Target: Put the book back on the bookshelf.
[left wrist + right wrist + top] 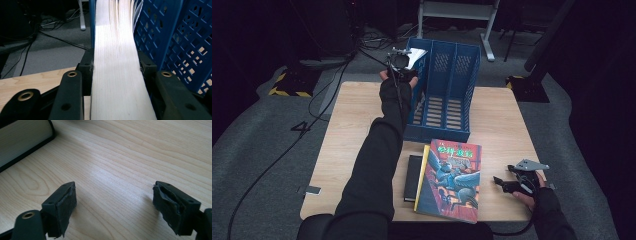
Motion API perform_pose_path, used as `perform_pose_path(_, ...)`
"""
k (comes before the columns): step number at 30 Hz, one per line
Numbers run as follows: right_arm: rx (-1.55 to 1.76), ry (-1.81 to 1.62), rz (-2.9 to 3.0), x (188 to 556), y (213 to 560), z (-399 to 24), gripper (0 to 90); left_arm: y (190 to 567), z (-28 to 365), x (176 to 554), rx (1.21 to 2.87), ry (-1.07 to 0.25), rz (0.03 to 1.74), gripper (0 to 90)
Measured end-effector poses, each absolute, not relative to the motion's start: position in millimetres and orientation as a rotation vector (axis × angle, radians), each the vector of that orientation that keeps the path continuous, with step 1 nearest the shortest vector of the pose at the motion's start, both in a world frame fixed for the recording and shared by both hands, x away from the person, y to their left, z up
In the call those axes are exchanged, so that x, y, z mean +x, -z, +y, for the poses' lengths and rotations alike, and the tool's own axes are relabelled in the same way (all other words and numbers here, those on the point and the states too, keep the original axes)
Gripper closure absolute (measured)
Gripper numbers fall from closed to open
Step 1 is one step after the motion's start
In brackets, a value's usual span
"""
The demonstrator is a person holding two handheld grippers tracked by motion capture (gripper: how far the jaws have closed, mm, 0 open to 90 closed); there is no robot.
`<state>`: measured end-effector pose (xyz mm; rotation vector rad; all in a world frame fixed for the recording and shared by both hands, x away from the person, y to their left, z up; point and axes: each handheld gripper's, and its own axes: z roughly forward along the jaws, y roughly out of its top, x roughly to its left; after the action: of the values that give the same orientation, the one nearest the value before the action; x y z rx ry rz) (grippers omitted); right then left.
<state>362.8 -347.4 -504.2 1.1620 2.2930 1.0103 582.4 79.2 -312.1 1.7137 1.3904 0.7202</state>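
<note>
at the far-left compartment of the blue file rack point(447, 90), the left gripper point(116, 66) holds a thick book point(116, 75) by its page block, fingers point(86, 66) clamped on either side, the book partly inside the compartment. risk: the grip bears on loose pages, not the covers, so the block may flex or slip downward if pressure eases. the book may also catch the perforated divider, tipping the rack on the counter point(357, 130). the right gripper point(113, 202) rests on the counter, fingers wide apart on nothing, well clear of the illustrated book point(452, 180) and the black book point(412, 177), so the rack is unbraced.
</note>
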Motion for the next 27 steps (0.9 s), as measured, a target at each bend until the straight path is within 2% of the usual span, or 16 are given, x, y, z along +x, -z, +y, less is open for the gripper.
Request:
perform_pose_path(7, 1.162, -1.009, 2.293, 362.9, 504.2, -347.4, 19.2, 309.9, 82.8, 579.1, 1.718, -0.709, 1.367, 55.2)
perform_pose_path(11, 1.161, -1.007, 2.293, 362.9, 504.2, -347.4, 19.2, 306.8, 87.1, 572.7, 1.724, -0.703, 1.342, 47.2)
perform_pose_path(20, 1.165, -1.007, 2.293, 363.1, 504.1, -347.3, 19.0, 303.8, 103.0, 554.9, 1.787, -0.696, 1.247, 37.6)
perform_pose_path(27, 1.169, -1.005, 2.292, 363.4, 504.1, -347.2, 18.3, 302.0, 108.1, 541.3, 1.816, -0.697, 1.158, 35.9)
